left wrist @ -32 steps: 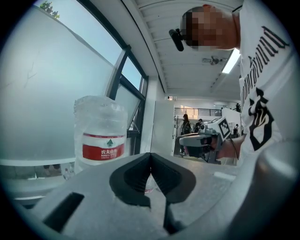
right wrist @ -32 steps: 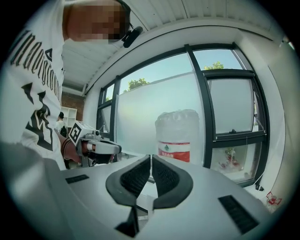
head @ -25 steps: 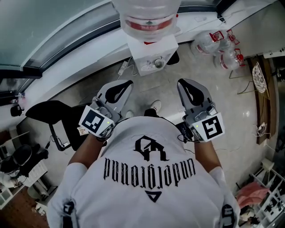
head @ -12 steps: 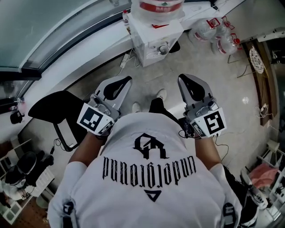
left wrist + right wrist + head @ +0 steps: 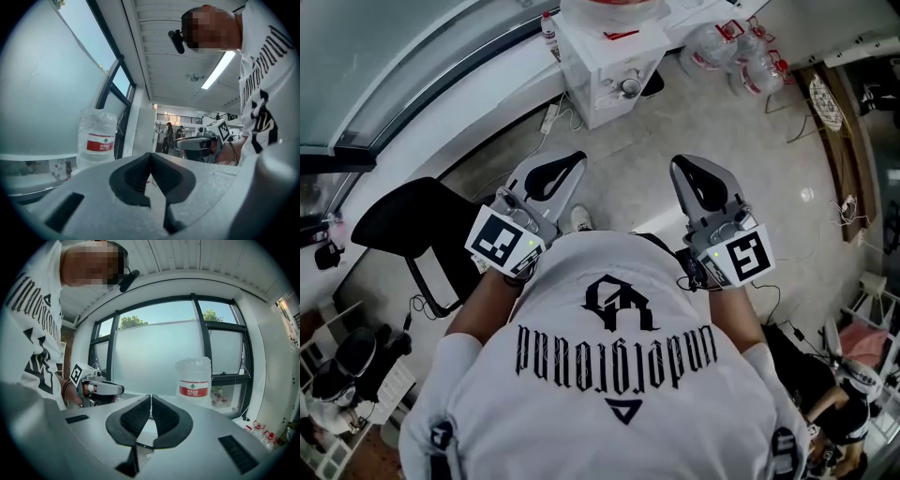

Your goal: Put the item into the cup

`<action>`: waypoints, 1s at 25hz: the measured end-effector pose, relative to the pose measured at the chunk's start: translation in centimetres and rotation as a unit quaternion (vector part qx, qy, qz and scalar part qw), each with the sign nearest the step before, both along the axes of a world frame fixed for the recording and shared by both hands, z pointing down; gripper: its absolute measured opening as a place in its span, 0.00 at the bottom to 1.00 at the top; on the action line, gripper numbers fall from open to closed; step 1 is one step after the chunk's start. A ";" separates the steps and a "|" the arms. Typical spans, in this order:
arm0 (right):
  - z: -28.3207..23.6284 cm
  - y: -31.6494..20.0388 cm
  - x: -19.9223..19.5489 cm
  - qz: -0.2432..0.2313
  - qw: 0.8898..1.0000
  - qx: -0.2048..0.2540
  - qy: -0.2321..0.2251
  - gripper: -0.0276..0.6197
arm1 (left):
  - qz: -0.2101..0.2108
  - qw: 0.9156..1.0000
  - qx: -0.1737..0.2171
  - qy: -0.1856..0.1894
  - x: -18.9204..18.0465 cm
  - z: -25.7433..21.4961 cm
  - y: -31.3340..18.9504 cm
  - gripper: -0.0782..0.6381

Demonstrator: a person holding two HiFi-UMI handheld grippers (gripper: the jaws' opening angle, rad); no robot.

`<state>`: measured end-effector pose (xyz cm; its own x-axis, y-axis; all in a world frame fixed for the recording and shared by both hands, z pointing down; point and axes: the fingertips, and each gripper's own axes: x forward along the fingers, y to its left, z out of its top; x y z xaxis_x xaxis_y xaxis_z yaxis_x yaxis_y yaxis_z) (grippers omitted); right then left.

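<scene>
While the pale tiled floor (image 5: pixel 787 187) fills most of the head view, no cup and no item for it shows in any view, so which way they lie from the jaws cannot be told. A black chair (image 5: pixel 422 234) stands to the person's left. A white water dispenser (image 5: pixel 609 70) carrying a large water bottle (image 5: pixel 193 380) stands straight ahead against the window ledge, and some clear empty jugs (image 5: pixel 722 47) lie further right. The left gripper (image 5: pixel 562 169) and the right gripper (image 5: pixel 692 176) are held level, side by side and close to the chest, both pointing ahead toward the dispenser. Neither reaches further forward than the other. Each gripper's own view shows its dark pads closed tip to tip with nothing between them. The task has probably not begun, and its things must first be brought into sight.
</scene>
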<state>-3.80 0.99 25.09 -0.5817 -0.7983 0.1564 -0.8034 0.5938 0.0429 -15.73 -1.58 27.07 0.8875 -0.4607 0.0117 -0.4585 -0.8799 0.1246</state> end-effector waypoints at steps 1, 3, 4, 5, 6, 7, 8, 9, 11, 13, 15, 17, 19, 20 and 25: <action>0.0 0.5 0.2 -0.003 1.000 0.002 0.002 0.08 | 0.001 1.000 0.000 0.000 0.4 -0.1 0.4 0.13; 0.0 1.4 0.8 -0.010 1.000 0.004 0.003 0.08 | 0.001 1.000 0.001 0.000 1.5 -0.3 1.3 0.13; 0.0 2.0 1.2 -0.014 1.000 0.003 0.003 0.08 | 0.001 1.000 0.001 0.001 2.1 -0.5 1.8 0.13; 0.0 2.5 1.6 -0.017 1.000 0.002 0.003 0.08 | 0.000 1.000 0.001 0.001 2.7 -0.6 2.4 0.13; 0.1 3.2 2.2 -0.021 1.000 0.001 0.004 0.08 | 0.001 1.000 0.001 0.000 3.4 -0.6 3.1 0.13; 0.2 4.0 2.7 -0.023 1.000 0.001 0.005 0.08 | 0.003 1.000 0.002 -0.001 4.1 -0.6 3.9 0.13; 0.4 4.8 3.4 -0.024 1.000 0.000 0.006 0.08 | 0.004 1.000 0.003 -0.003 4.9 -0.5 4.7 0.13; 0.5 5.6 4.1 -0.025 1.000 -0.001 0.005 0.08 | 0.006 1.000 0.005 -0.004 5.6 -0.4 5.6 0.13; 0.9 7.3 5.5 -0.026 1.000 -0.004 0.003 0.08 | 0.004 1.000 0.005 -0.005 6.9 -0.2 7.3 0.13; 1.2 9.1 6.8 -0.028 1.000 -0.005 0.002 0.08 | 0.001 1.000 0.004 -0.005 8.1 0.0 8.9 0.13; 1.5 10.9 8.1 -0.032 0.999 -0.007 0.002 0.08 | -0.002 1.000 0.003 -0.010 9.2 0.2 10.6 0.13; 1.8 12.5 9.3 -0.035 0.999 -0.010 0.000 0.08 | -0.008 1.000 0.002 -0.015 10.1 0.5 12.2 0.13; 2.1 14.0 10.1 -0.038 0.999 -0.010 -0.002 0.08 | -0.015 1.000 0.002 -0.018 10.7 0.6 13.6 0.13; 2.2 14.8 10.5 -0.039 0.999 -0.009 -0.003 0.08 | -0.018 1.000 0.002 -0.019 10.9 0.6 14.2 0.13; 2.7 17.9 11.1 -0.051 0.999 -0.008 -0.005 0.07 | -0.030 0.999 0.003 -0.026 11.4 0.5 17.1 0.13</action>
<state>7.34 18.84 27.76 -0.6612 -0.7322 0.1633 -0.7391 0.6731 0.0256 -4.34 15.50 27.57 0.8569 -0.5126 0.0546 -0.5155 -0.8519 0.0929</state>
